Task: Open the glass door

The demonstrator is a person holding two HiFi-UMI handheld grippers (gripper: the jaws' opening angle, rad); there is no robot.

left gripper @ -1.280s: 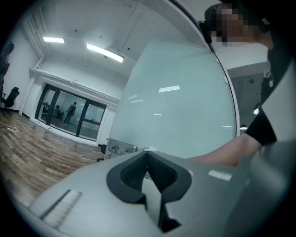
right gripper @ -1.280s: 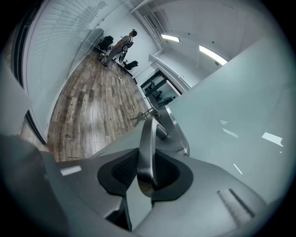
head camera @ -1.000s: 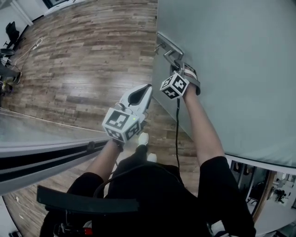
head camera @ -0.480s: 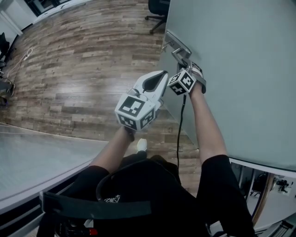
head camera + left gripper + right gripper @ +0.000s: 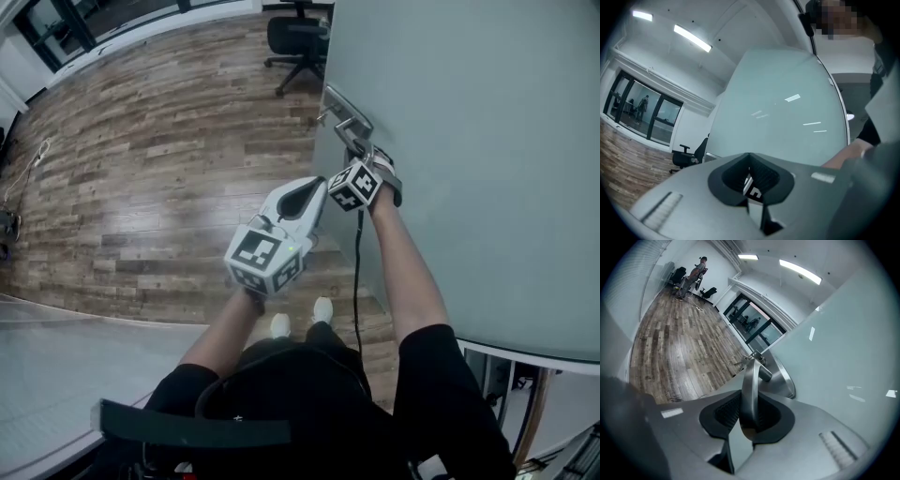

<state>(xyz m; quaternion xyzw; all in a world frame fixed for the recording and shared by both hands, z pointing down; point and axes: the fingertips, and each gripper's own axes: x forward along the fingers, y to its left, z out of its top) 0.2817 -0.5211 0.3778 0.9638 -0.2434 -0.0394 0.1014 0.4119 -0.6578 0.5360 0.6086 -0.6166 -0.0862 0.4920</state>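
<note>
The frosted glass door fills the right of the head view, with its metal lever handle at the near edge. My right gripper is shut on that lever, and its jaws have just closed a little further on it. In the right gripper view the handle runs down between the pads, out from its round plate. My left gripper hangs just left of the right one. It is shut and holds nothing. In the left gripper view, that gripper faces the door pane.
Wood floor spreads to the left. A black office chair stands at the top by the door's edge. Another glass panel lies at the lower left. Dark windows line the far wall, and a person stands far off.
Both grippers have travelled together with the door's handle across the floor. The office chair has come into view at the top. The glass panel at the lower left has slid further away.
</note>
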